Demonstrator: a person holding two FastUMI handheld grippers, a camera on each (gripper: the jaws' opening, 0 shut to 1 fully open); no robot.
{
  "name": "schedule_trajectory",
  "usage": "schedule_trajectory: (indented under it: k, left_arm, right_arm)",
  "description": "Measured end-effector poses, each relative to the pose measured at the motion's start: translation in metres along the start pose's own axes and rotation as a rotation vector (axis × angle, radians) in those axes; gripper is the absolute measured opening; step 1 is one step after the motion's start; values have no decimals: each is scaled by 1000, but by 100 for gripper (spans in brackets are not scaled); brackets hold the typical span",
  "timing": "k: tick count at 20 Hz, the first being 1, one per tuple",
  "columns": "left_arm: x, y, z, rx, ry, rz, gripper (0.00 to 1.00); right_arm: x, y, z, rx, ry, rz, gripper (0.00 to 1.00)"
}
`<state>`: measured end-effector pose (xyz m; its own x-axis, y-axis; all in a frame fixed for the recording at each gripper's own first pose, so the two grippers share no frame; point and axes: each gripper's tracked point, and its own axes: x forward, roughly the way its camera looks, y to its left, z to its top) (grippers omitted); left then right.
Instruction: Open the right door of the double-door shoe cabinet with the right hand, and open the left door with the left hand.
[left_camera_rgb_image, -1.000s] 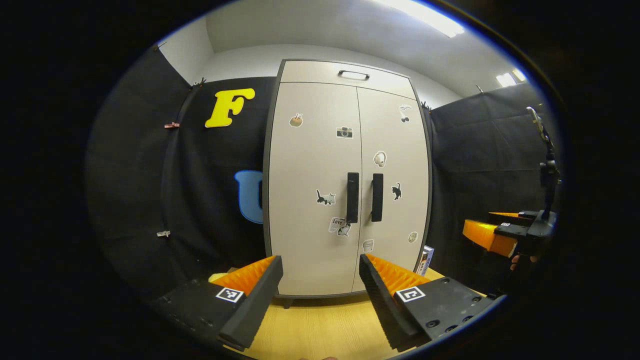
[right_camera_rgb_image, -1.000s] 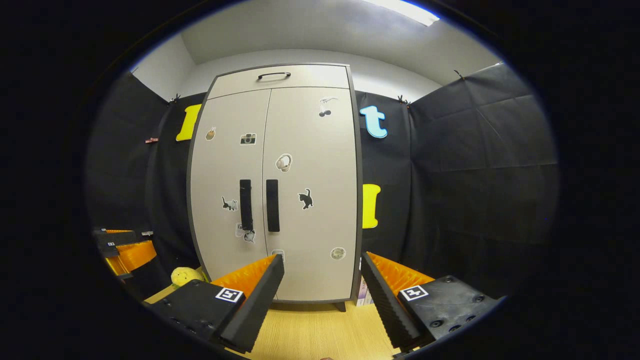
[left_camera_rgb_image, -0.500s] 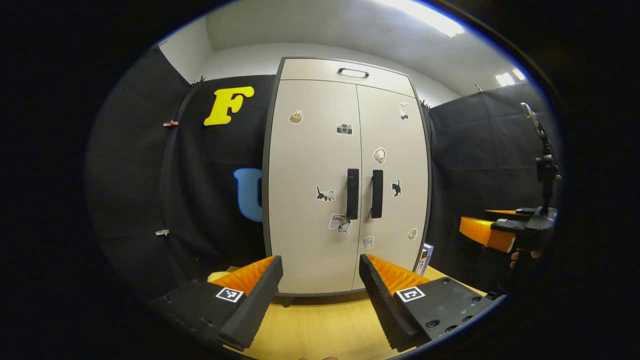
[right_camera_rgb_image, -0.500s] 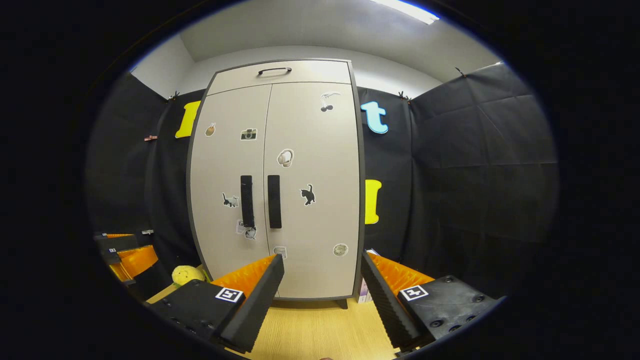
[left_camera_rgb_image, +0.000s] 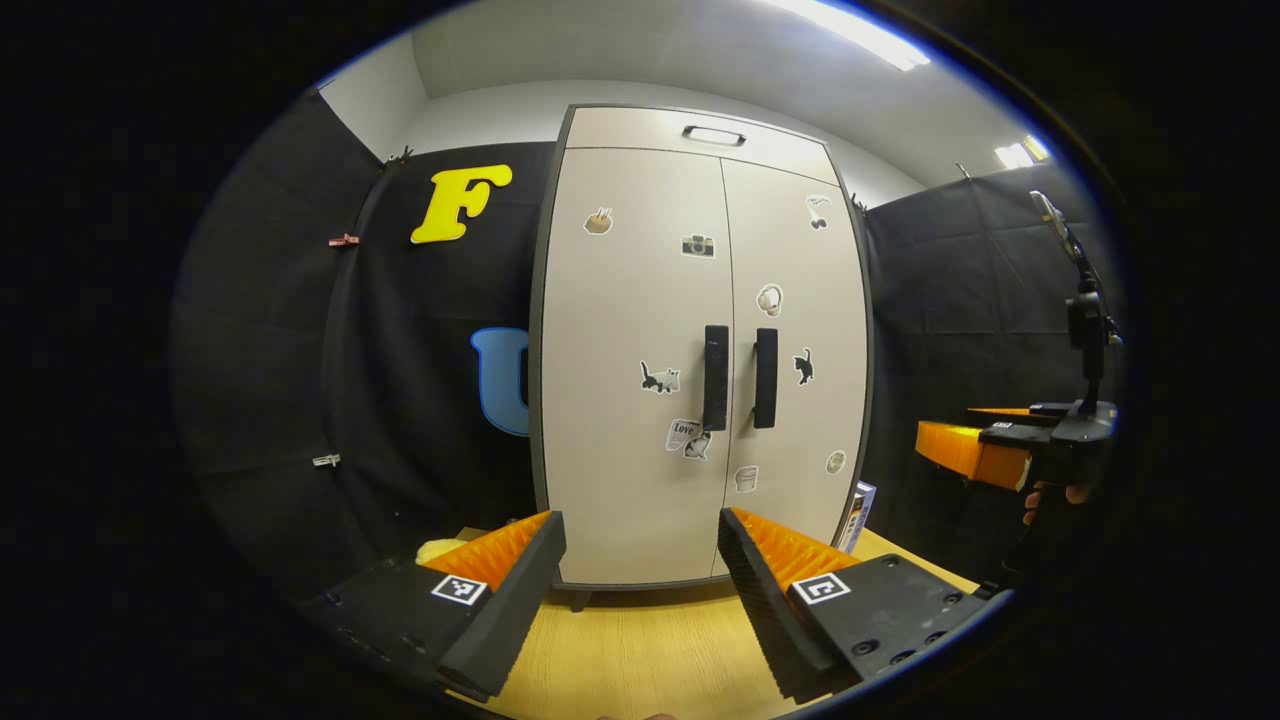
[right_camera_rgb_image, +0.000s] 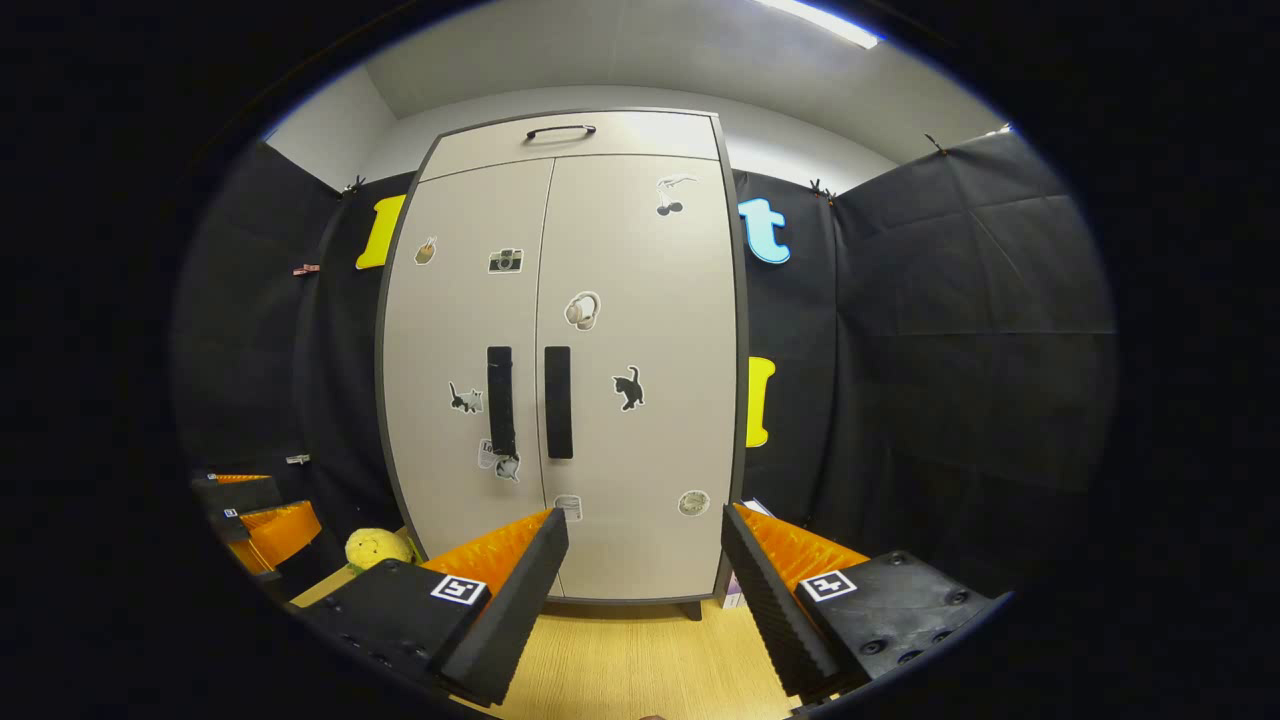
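A tall beige shoe cabinet (left_camera_rgb_image: 640, 300) (right_camera_rgb_image: 620, 250) stands ahead with both doors closed and small stickers on them. The left door's dark vertical handle (left_camera_rgb_image: 715, 377) (right_camera_rgb_image: 500, 400) and the right door's handle (left_camera_rgb_image: 765, 377) (right_camera_rgb_image: 558, 402) sit side by side at the centre seam. My left gripper (left_camera_rgb_image: 642, 570) is open and empty, well short of the cabinet. My right gripper (right_camera_rgb_image: 645, 570) is likewise open and empty, some way off the doors. In the left gripper view the right gripper (left_camera_rgb_image: 985, 455) shows at the far right, held by a hand (left_camera_rgb_image: 1050, 497). The left gripper (right_camera_rgb_image: 255, 515) appears low left in the right gripper view.
The cabinet stands on a light wooden floor (left_camera_rgb_image: 650, 650) (right_camera_rgb_image: 640, 660). A yellow soft toy (right_camera_rgb_image: 375, 548) lies by the cabinet's left foot. A small box (left_camera_rgb_image: 856, 515) leans at its right side. A top drawer with a handle (left_camera_rgb_image: 713, 135) sits above the doors.
Both grippers have edged closer to the cabinet, which looks slightly larger, with its handles a little higher in each view. Both stay open; the doors stay closed.
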<state>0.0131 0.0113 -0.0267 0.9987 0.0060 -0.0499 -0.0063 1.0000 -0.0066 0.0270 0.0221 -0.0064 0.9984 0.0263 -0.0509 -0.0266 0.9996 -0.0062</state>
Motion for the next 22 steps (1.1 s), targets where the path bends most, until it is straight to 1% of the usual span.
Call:
schedule_trajectory:
  k: [6, 13, 18, 22]
  left_arm:
    - [11, 10, -7, -33, 35, 22, 95]
    - [24, 25, -9, -16, 63, 52, 95]
    - [28, 42, -15, -5, 85, 83, 95]
    - [31, 58, -24, -1, 112, 116, 95]
  right_arm:
    - [31, 12, 9, 8, 15, 30, 98]
    - [81, 46, 24, 61, 54, 109, 98]
    - [131, 69, 29, 76, 65, 125, 98]
    - [170, 82, 26, 58, 70, 124, 97]
